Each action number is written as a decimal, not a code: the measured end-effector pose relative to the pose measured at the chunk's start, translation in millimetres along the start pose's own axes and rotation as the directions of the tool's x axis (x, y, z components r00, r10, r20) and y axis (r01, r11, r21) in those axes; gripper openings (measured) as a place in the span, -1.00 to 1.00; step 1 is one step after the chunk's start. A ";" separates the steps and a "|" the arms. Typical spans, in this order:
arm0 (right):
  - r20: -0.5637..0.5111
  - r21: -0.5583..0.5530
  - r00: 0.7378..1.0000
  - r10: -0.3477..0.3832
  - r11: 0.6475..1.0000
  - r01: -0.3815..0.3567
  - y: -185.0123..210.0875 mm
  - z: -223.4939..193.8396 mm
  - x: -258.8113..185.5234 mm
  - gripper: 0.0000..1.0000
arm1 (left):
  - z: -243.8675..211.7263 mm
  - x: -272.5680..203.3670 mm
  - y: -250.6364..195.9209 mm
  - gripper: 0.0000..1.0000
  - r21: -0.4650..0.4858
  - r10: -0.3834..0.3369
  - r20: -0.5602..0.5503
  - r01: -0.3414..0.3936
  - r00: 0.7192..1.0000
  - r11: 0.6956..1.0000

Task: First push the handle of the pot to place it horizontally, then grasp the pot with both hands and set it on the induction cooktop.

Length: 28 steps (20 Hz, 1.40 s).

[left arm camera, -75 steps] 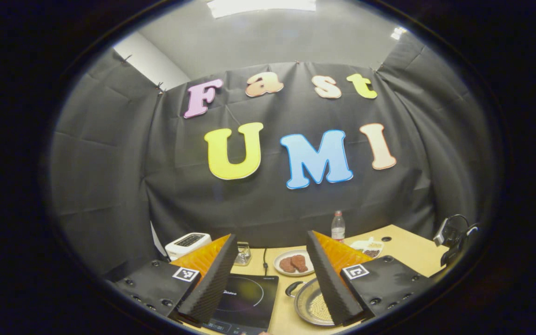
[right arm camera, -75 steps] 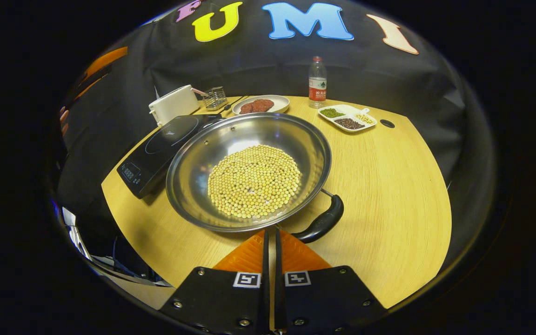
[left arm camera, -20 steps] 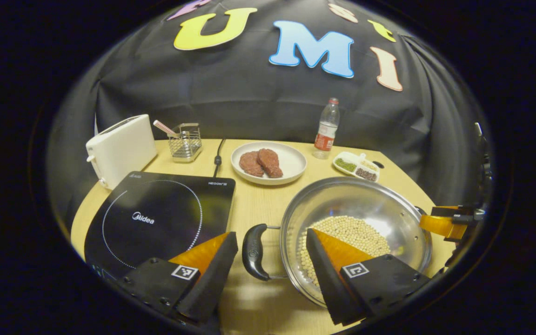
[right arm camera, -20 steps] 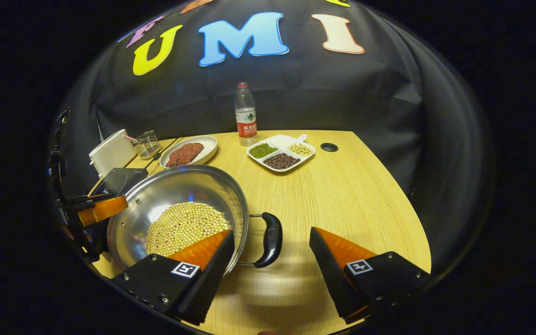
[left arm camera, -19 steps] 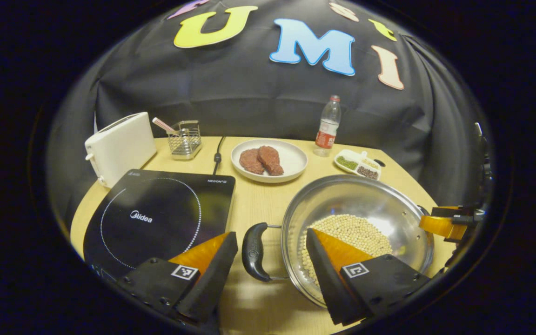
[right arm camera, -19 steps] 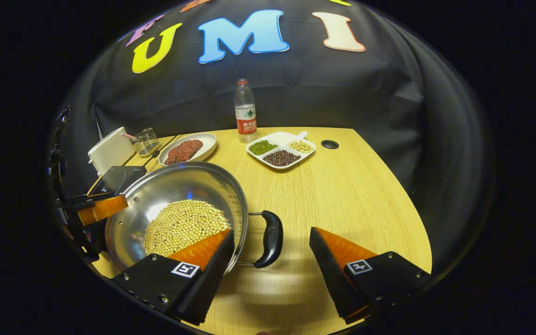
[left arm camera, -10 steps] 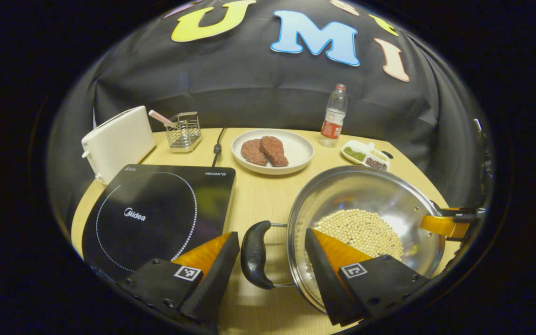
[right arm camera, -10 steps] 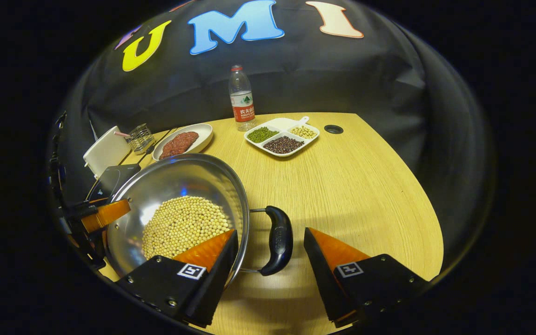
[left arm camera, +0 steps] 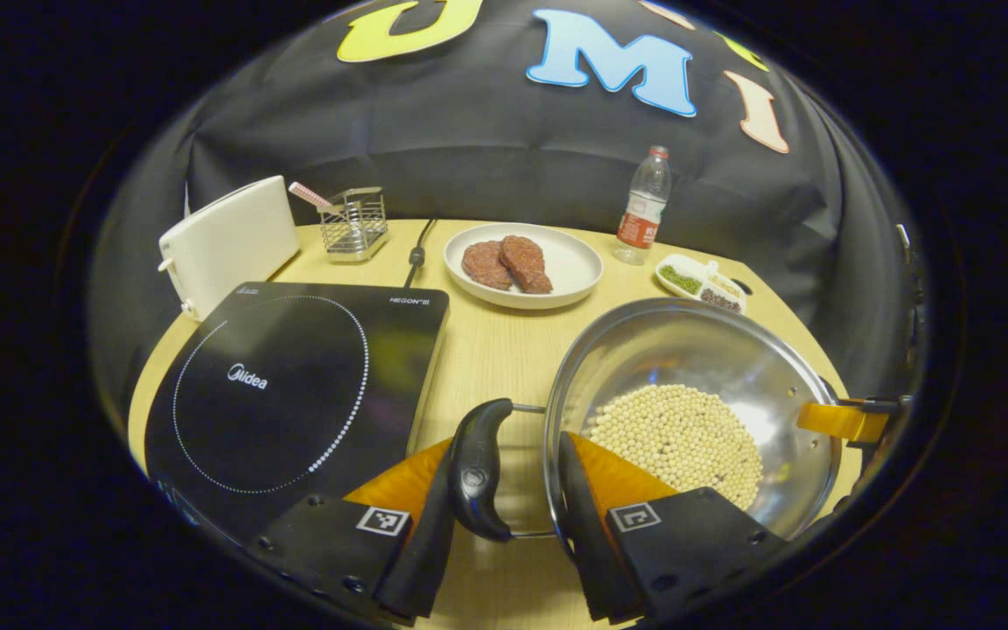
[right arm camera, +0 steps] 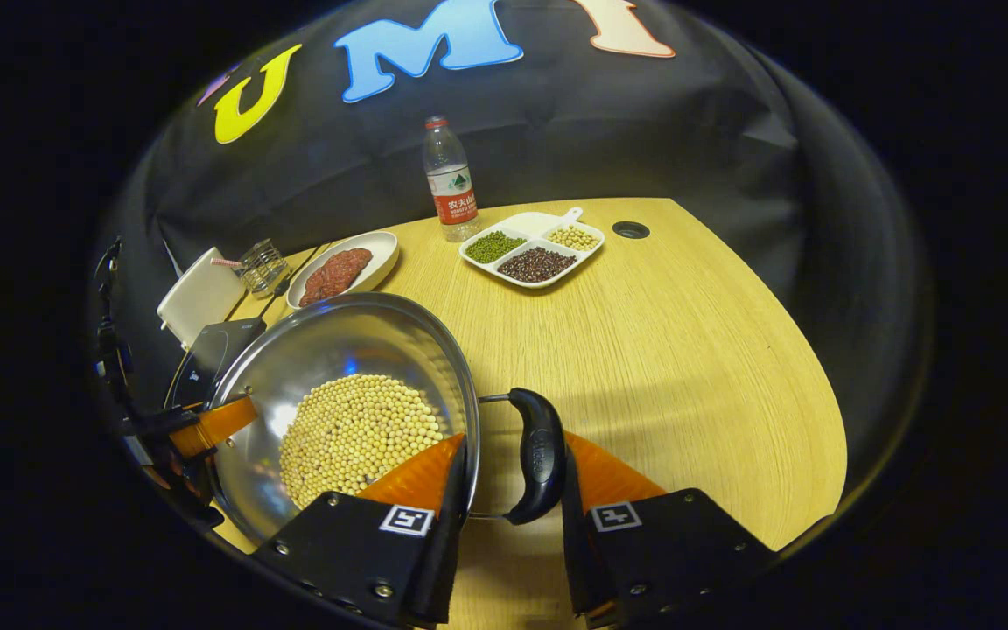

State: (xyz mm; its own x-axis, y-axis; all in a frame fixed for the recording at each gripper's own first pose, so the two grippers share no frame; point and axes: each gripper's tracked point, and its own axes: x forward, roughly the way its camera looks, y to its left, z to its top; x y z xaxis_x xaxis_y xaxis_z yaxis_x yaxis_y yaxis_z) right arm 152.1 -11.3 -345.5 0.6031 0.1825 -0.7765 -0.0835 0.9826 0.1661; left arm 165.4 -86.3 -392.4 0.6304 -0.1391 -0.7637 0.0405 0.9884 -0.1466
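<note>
In the left gripper view, the left gripper (left arm camera: 504, 490) has its two fingers drawn in around the black curved loop handle (left arm camera: 476, 468) on the cooktop side of the wide stainless-steel pot (left arm camera: 696, 350), which holds a bed of pale round beans (left arm camera: 683, 437). One finger lies against the handle's outer face. The other sits at the pot's rim, so whether both press on the handle cannot be told. The pot stands on the pale wooden table (left arm camera: 486, 350), just beside the flat black induction cooktop (left arm camera: 294, 385) and not on it. This view takes in the whole cooktop surface, bare and ready, and the right gripper (left arm camera: 845, 420) at the pot's side farthest from the cooktop.

In the right gripper view, the right gripper's (right arm camera: 513, 477) fingers stand narrowly apart around the pot's (right arm camera: 355, 350) other black loop handle (right arm camera: 539, 455). One finger is against the handle and the other by the rim, and firm pressure cannot be confirmed. Here the cooktop (right arm camera: 206, 354) is a sliver behind the pot, while the left gripper (right arm camera: 206, 424) shows on the pot's cooktop side.

The two handles appear to lie level across the pot, so the pushing step looks done. The two-handed grasp seems nearly complete. The lift and the placing on the cooktop remain.
</note>
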 end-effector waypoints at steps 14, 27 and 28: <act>0.044 -0.036 0.999 -0.031 0.999 0.032 25.6 28.0 -43.3 0.01 | 37.6 -35.8 17.2 0.31 -0.007 -0.025 0.075 0.025 0.997 1.000; 0.087 0.015 0.995 -0.041 0.999 0.040 129.3 31.2 -54.6 0.01 | 71.6 -61.3 125.1 0.24 0.031 -0.056 0.111 0.053 0.992 0.998; 0.090 0.014 0.995 -0.041 0.999 0.040 139.1 31.8 -54.6 0.01 | 73.8 -61.3 134.9 0.24 0.027 -0.055 0.112 0.053 0.992 0.998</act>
State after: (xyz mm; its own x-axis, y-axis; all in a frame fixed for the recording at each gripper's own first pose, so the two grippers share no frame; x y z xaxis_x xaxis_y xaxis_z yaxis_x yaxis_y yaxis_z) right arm 132.7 114.3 -260.7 0.6748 0.1386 -0.7249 -0.0488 0.9884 0.1436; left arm 189.4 60.1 -318.9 0.7102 -0.1857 -0.6790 0.0946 0.9810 -0.1694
